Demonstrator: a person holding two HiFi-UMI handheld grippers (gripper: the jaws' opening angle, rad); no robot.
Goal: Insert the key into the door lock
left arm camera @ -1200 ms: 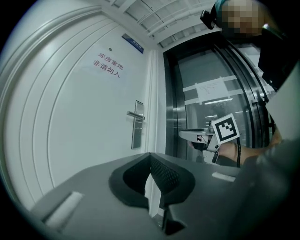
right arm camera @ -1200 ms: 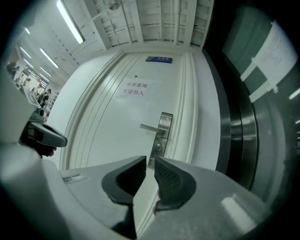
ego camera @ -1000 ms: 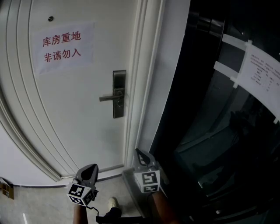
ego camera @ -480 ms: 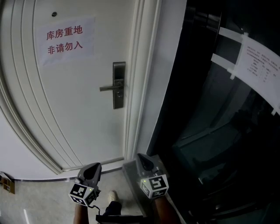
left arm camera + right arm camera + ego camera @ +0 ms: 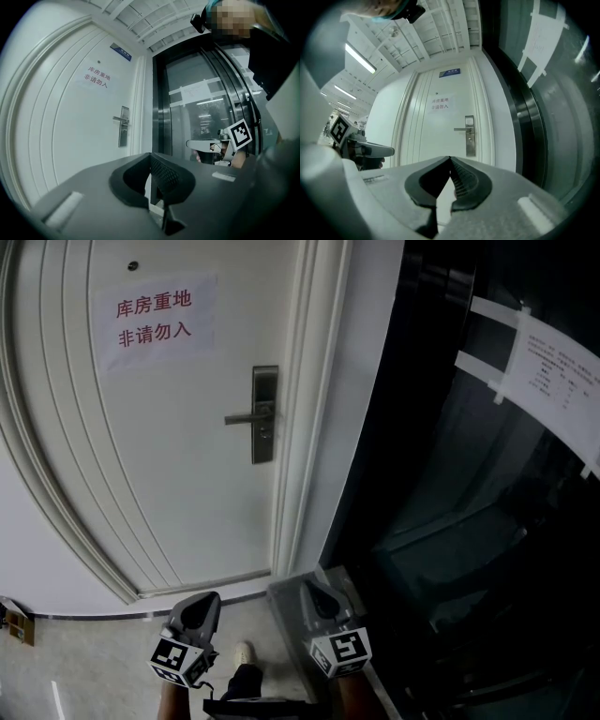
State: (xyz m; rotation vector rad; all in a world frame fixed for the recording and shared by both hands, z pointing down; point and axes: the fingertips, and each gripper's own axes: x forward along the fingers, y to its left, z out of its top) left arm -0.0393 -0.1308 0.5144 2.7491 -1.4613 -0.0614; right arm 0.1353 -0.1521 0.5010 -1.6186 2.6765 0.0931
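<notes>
A white door (image 5: pixel 169 474) carries a metal lock plate (image 5: pixel 264 414) with a lever handle (image 5: pixel 246 416), well ahead of both grippers. At the bottom of the head view my left gripper (image 5: pixel 206 598) and right gripper (image 5: pixel 307 587) point level toward the door, side by side. The left gripper (image 5: pixel 151 154) has its jaws closed tip to tip, with the lock plate (image 5: pixel 123 132) far ahead to its left. The right gripper (image 5: pixel 450 158) is shut too, and the lock plate (image 5: pixel 469 136) lies just right of its line. No key shows between either pair of jaws.
A paper sign (image 5: pixel 155 320) with red characters hangs on the door's upper part. The white door frame (image 5: pixel 314 427) borders a dark glass wall (image 5: pixel 487 521) with taped sheets (image 5: pixel 553 381) at right. A shoe (image 5: pixel 244 652) stands on the tiled floor between the grippers.
In the head view the lock plate and sign have slid to the right. The right gripper sits lower and further right in the picture; the left gripper has shifted slightly right.
</notes>
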